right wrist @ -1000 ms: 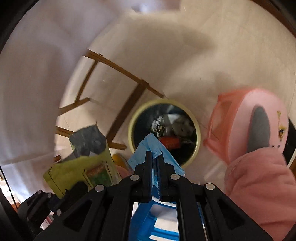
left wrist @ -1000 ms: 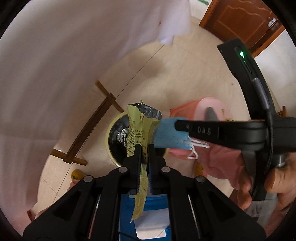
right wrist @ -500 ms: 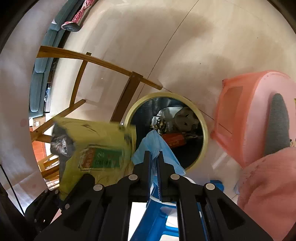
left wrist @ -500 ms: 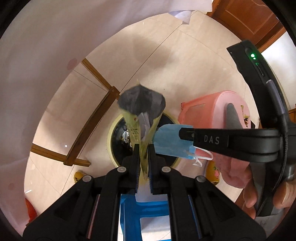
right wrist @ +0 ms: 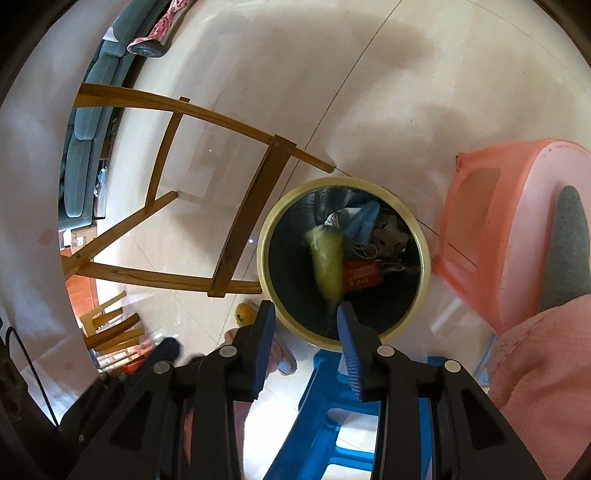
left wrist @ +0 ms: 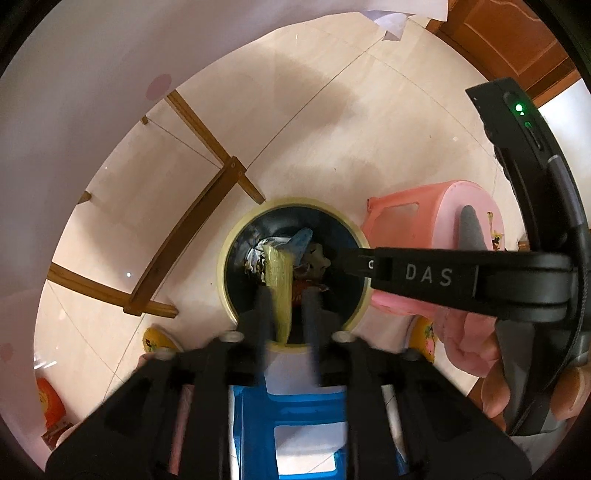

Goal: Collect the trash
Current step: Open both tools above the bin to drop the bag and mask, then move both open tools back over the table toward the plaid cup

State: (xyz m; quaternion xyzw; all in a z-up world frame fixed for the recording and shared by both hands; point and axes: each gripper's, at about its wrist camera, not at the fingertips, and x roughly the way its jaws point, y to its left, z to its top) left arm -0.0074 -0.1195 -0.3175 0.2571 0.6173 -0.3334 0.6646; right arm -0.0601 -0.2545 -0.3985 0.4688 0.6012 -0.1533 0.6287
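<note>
A round bin (left wrist: 225,258) with a cream rim and dark inside stands on the floor below both grippers; it also shows in the right wrist view (right wrist: 264,254). My left gripper (left wrist: 286,295) is open above it, its fingers blurred. The yellow snack wrapper (left wrist: 280,284) is loose between them, dropping into the bin, and shows blurred in the right wrist view (right wrist: 328,258). My right gripper (right wrist: 306,321) is open and empty over the bin's near rim. The blue face mask (right wrist: 365,218) lies inside the bin on other trash, and shows in the left wrist view (left wrist: 303,238).
A pink plastic stool (left wrist: 424,210) stands right of the bin. A blue stool (left wrist: 295,417) is directly below the grippers. Wooden table legs (right wrist: 251,214) stand left of the bin under a white tablecloth (left wrist: 92,74). A wooden door (left wrist: 509,33) is at the far right.
Both grippers opened. The blue mask dropped from the right gripper into the bin. The yellow wrapper left the left gripper's hold and is falling into the bin.
</note>
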